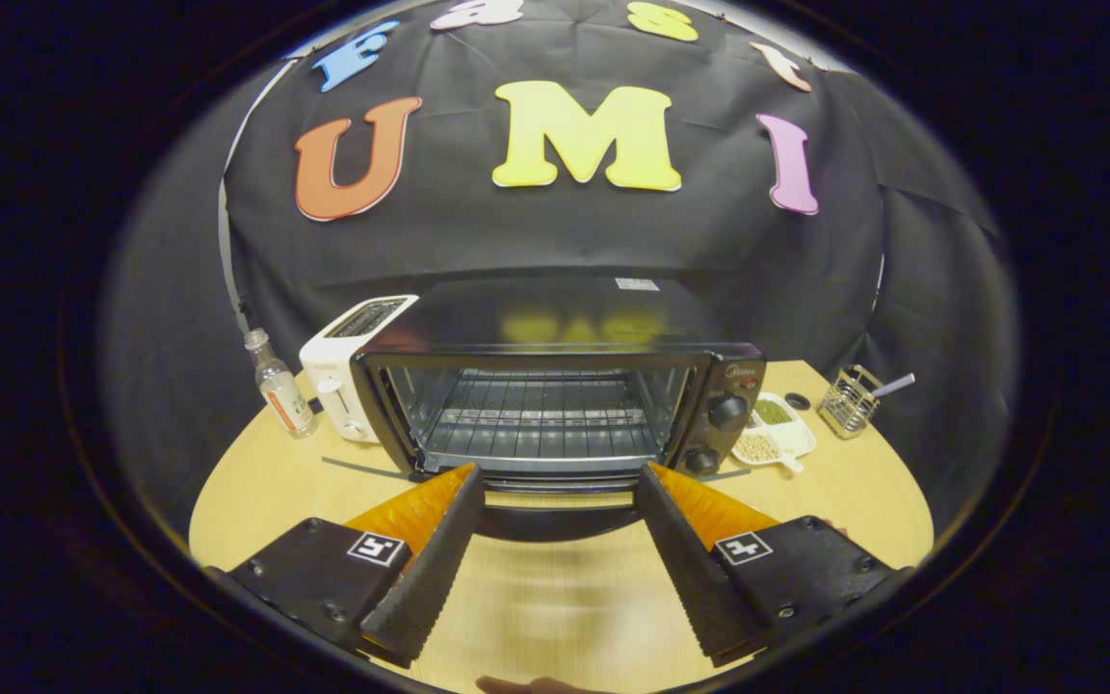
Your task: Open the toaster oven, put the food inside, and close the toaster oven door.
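Standing open on the tabletop, the toaster oven lies just ahead of the wide-spread, empty claw, its lowered door between the fingertips.

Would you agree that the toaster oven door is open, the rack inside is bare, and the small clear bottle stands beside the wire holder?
Not quite. In the gripper view the small clear bottle stands beside the white toaster, on the far side of the toaster oven from the wire holder. The door is open and the rack is bare. The hand-held gripper is open just before the door.
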The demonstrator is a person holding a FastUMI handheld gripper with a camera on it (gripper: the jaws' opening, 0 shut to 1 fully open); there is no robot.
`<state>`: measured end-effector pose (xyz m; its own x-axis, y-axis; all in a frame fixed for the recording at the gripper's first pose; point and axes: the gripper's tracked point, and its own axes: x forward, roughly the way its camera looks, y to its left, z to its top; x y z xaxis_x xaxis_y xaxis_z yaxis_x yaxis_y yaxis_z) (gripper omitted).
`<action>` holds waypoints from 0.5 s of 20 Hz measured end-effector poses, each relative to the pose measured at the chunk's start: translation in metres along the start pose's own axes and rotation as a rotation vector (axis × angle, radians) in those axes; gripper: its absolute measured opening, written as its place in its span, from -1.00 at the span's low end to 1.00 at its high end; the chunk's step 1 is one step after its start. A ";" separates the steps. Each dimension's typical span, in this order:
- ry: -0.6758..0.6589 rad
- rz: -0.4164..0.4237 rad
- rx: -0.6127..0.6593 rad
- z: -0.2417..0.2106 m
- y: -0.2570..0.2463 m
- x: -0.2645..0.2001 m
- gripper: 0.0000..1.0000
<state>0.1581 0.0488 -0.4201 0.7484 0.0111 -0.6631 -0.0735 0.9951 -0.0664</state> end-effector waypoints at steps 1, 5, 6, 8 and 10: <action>-0.012 -0.001 0.006 -0.007 0.000 -0.002 1.00; -0.112 0.009 -0.007 -0.030 -0.001 -0.007 1.00; -0.128 0.010 -0.012 -0.039 -0.002 -0.008 1.00; -0.140 0.012 -0.008 -0.056 -0.003 -0.009 1.00; -0.144 0.010 -0.018 -0.073 -0.003 -0.008 1.00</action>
<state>0.1037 0.0383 -0.4689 0.8342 0.0365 -0.5503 -0.0923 0.9930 -0.0742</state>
